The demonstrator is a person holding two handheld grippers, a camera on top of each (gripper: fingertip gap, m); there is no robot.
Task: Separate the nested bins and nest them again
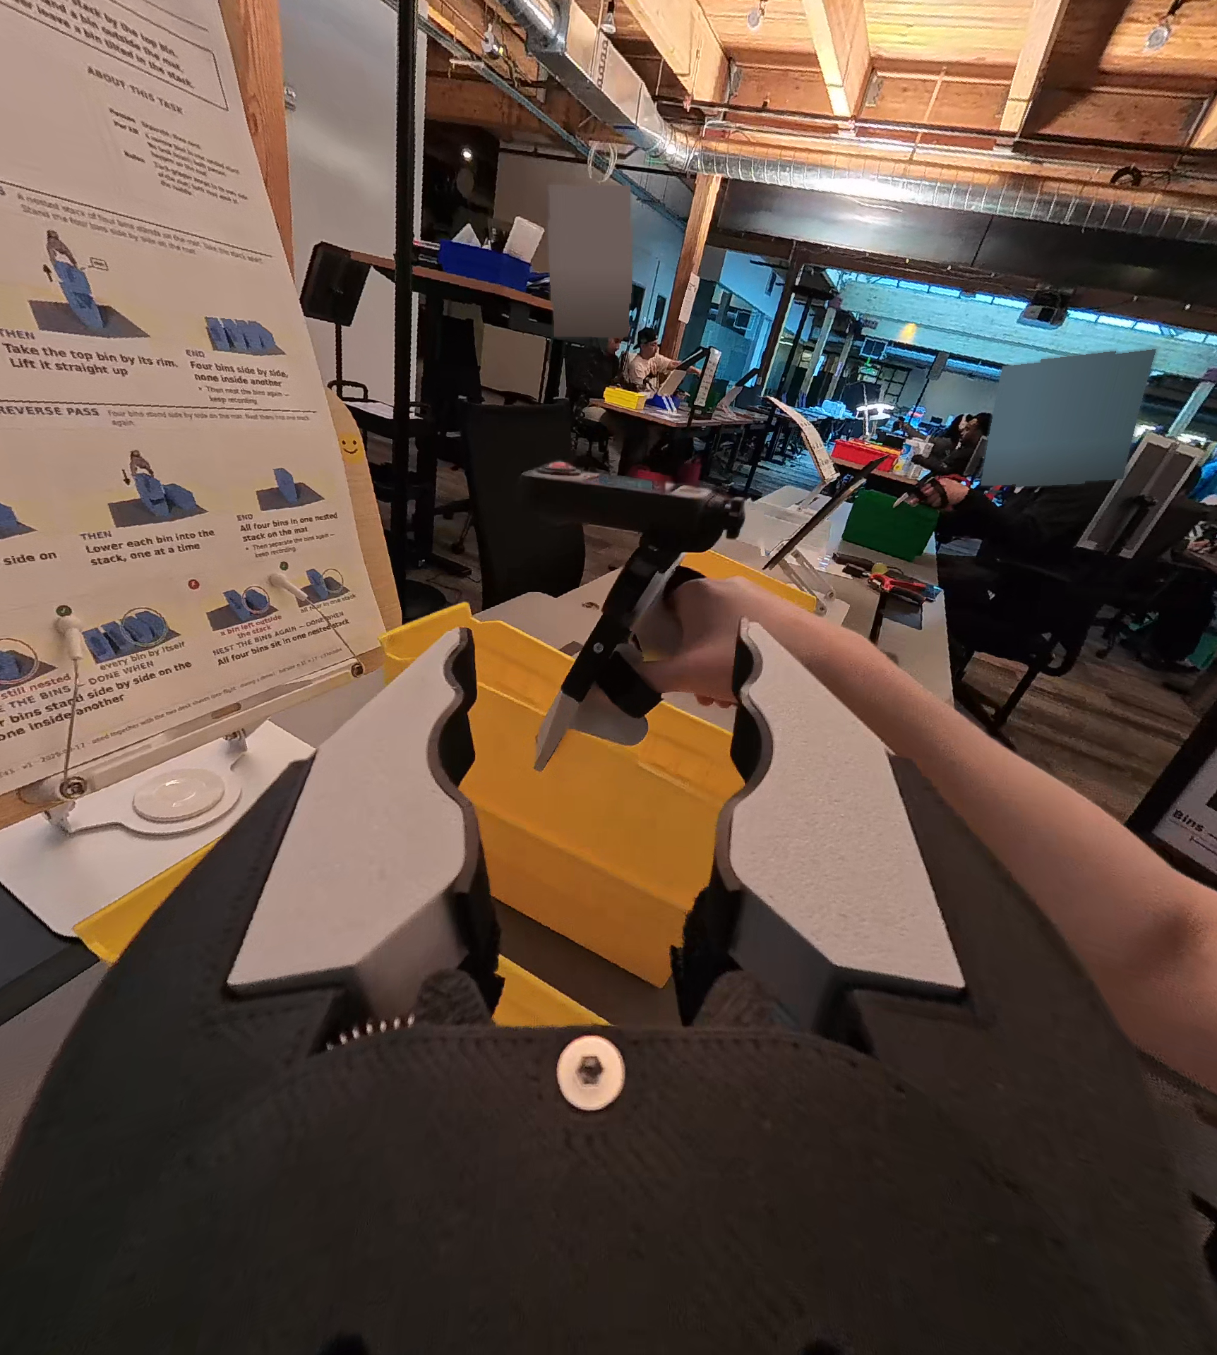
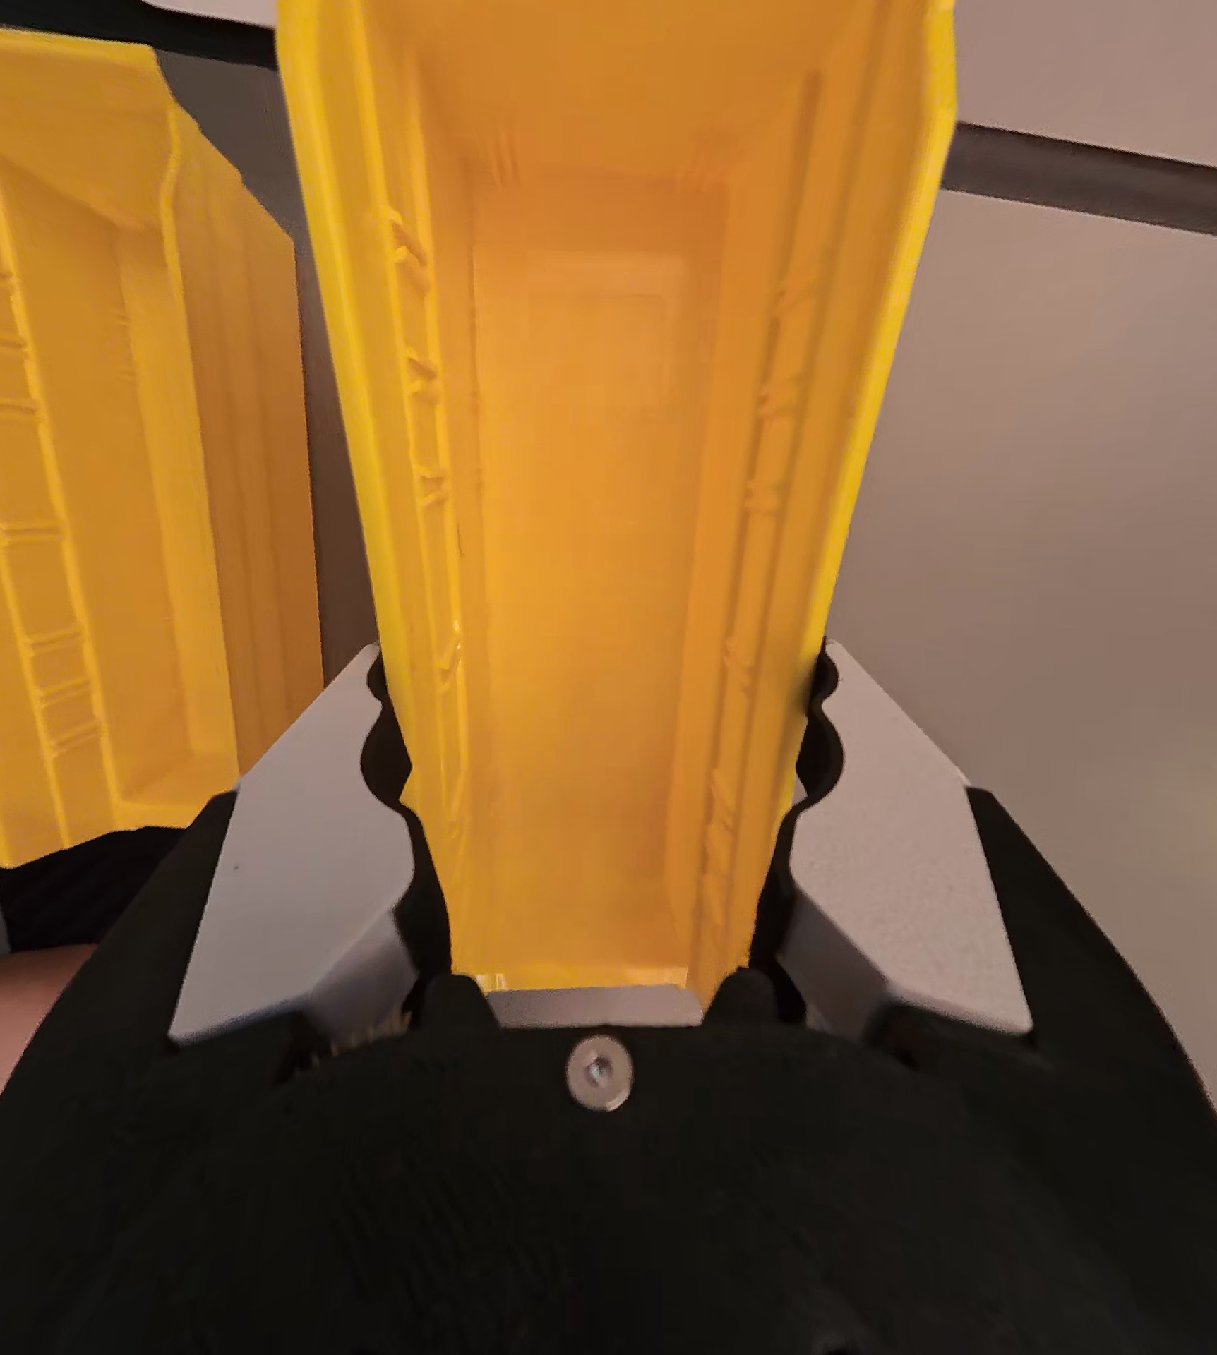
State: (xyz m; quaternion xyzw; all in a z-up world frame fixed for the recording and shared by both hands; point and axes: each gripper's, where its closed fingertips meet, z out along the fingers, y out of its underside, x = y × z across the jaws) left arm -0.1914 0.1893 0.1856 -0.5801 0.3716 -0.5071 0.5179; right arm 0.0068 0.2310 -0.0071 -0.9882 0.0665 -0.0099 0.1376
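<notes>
In the left wrist view a yellow bin (image 1: 591, 843) stands upright on the table just beyond my left gripper (image 1: 602, 645). That gripper is open and holds nothing. A hand holds my right gripper (image 1: 591, 726) tilted down over the bin's right end. In the right wrist view the right gripper (image 2: 602, 652) straddles this bin (image 2: 591, 440) across its width, and I look into the bin's open inside. Its pads (image 2: 385, 733) lie right beside the bin's two outer walls, with the jaws spread wide. I see no clamping.
A second yellow bin (image 2: 77, 440) stands close to the left of the straddled one. More yellow bin parts show at the lower left (image 1: 136, 916) and behind the hand (image 1: 759, 579). An instruction sheet on a stand (image 1: 114, 403) rises at the left. People work at tables far behind.
</notes>
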